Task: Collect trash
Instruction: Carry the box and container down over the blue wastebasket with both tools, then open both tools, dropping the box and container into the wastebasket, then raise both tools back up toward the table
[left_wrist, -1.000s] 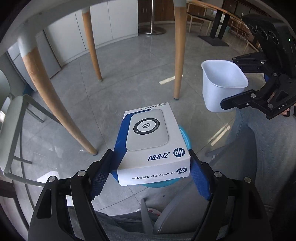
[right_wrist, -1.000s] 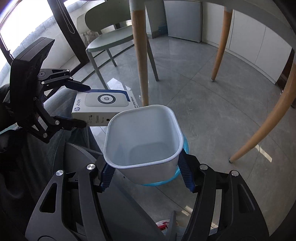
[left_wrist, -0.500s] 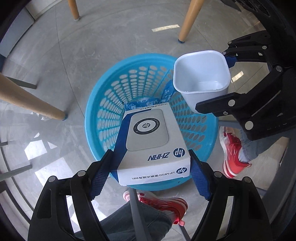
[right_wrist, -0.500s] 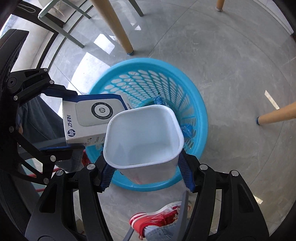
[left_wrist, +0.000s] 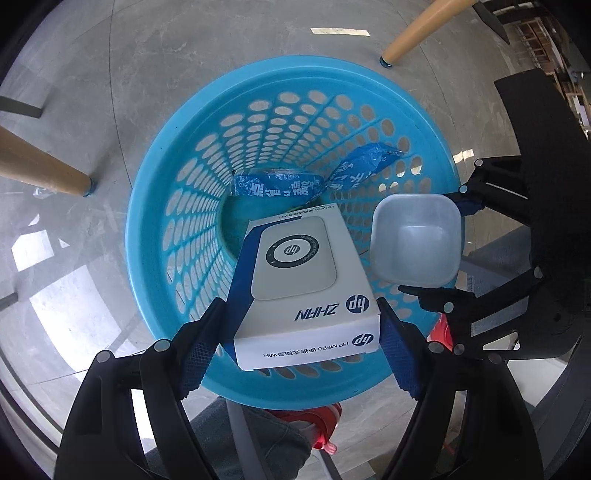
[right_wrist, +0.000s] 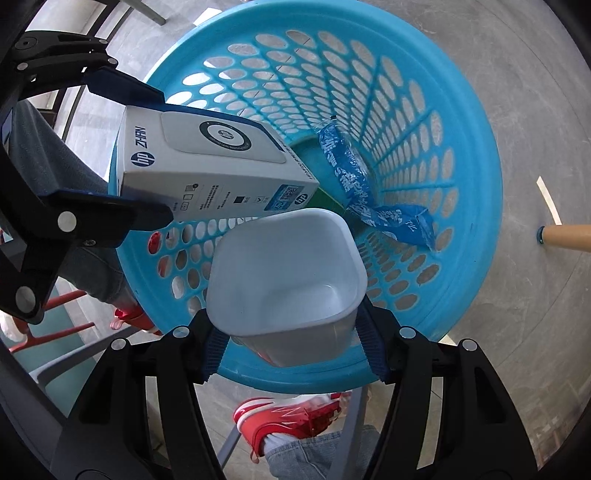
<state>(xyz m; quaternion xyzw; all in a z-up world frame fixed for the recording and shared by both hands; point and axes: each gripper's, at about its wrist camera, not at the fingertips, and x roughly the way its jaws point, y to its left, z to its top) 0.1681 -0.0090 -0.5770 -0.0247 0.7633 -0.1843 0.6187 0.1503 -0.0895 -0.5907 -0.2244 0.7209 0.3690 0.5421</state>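
My left gripper (left_wrist: 299, 332) is shut on a white and blue HP box (left_wrist: 301, 280), held over the mouth of a blue perforated basket (left_wrist: 177, 206) on the floor. My right gripper (right_wrist: 290, 343) is shut on a white plastic tub (right_wrist: 284, 277), also above the basket (right_wrist: 424, 110). In the right wrist view the box (right_wrist: 207, 166) hangs at upper left, close to the tub. In the left wrist view the tub (left_wrist: 415, 243) sits to the box's right. A blue printed wrapper (left_wrist: 280, 184) lies at the basket's bottom.
The basket stands on a grey polished floor. Wooden table legs (left_wrist: 40, 166) (left_wrist: 413, 33) rise to the left and upper right of it. A person's red shoes (right_wrist: 291, 417) and jeans sit just below the basket, beside a chair frame (right_wrist: 66, 317).
Both grippers have sunk and tipped downward with their loads. The view went from the room and table legs to straight down into the basket, which now fills both views.
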